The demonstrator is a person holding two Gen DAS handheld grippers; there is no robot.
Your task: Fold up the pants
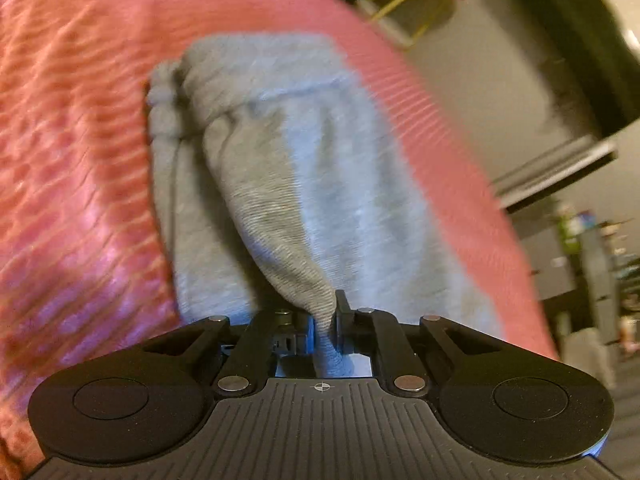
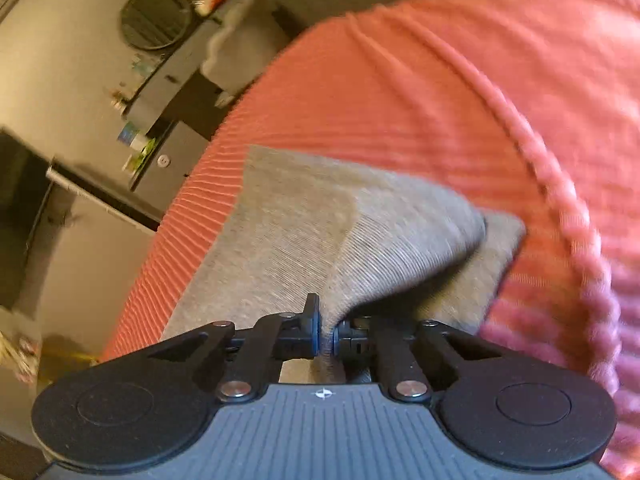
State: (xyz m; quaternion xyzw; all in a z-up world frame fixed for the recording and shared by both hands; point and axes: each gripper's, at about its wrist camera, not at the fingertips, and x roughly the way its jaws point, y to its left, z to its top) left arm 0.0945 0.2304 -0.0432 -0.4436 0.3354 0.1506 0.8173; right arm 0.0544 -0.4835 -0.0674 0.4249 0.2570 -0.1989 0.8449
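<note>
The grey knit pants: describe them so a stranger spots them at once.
Find the coral-pink ribbed bedspread. On it lie the grey knit pants, pinched by the left gripper and right gripper. They are the only grey cloth there.

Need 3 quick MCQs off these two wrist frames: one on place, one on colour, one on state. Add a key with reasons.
1. The pants lie on:
A. a bare wooden floor
B. a ribbed bedspread
C. a metal rack

2. The pants are:
A. grey
B. black
C. green

3. The left gripper and right gripper are:
A. both open over the cloth
B. one open, one shut
C. both shut on cloth

Key: B, ribbed pink-red cover surrounds the pants in both views; A, the fabric reads grey in both; C, each view shows a pinch of fabric clamped between closed jaws.
</note>
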